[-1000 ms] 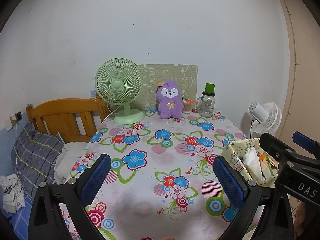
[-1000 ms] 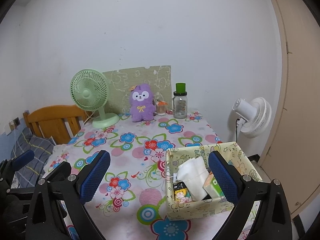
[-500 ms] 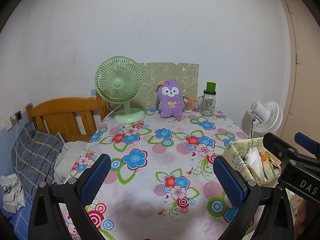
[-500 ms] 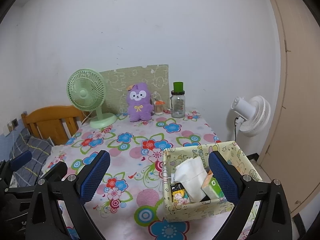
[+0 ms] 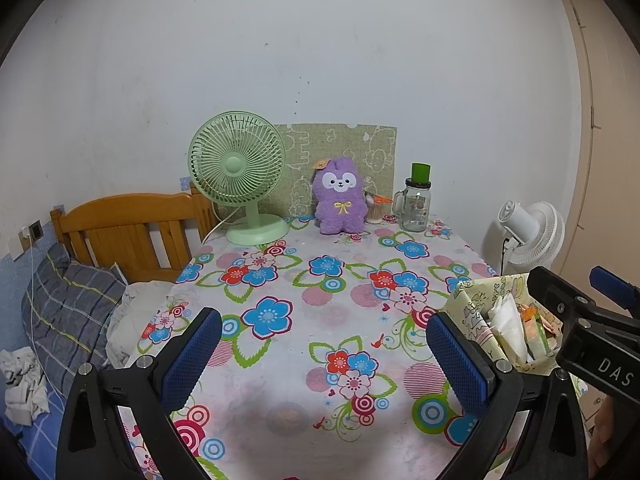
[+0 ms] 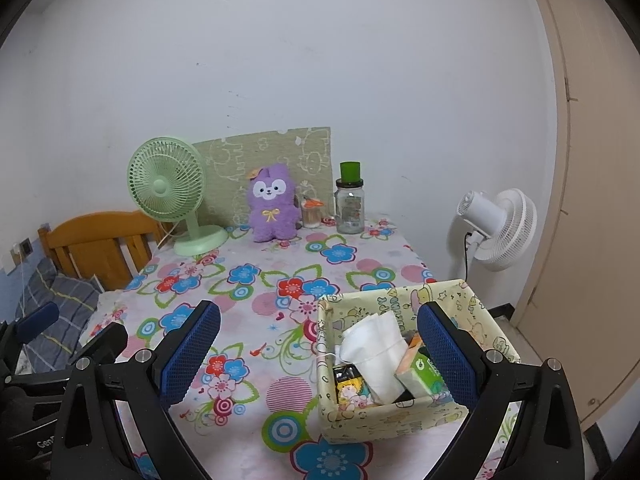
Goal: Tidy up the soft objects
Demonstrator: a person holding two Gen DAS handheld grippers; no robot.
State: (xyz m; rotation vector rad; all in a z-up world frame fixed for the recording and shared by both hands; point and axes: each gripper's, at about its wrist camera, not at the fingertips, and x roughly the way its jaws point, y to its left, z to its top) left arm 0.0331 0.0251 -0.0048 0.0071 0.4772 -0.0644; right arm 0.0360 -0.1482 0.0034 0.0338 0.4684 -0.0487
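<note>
A purple plush toy [image 5: 341, 203] sits upright at the far edge of the flowered table [image 5: 320, 312], against a green board; it also shows in the right wrist view [image 6: 274, 208]. A pale yellow fabric basket [image 6: 404, 412] with tissues and small packs stands near the table's right front; its corner shows in the left wrist view [image 5: 472, 312]. My left gripper [image 5: 324, 354] is open and empty over the near table. My right gripper [image 6: 318, 350] is open and empty, its right finger over the basket.
A green desk fan [image 5: 240, 176] stands left of the plush. A glass jar with a green lid [image 5: 416, 206] and a small toothpick holder [image 6: 311, 214] stand to its right. A wooden bed headboard [image 5: 128, 232] and pillow lie left; a white floor fan [image 6: 496, 228] stands right.
Both grippers have drawn back and risen slightly; the table and basket appear a little farther. Both stay open.
</note>
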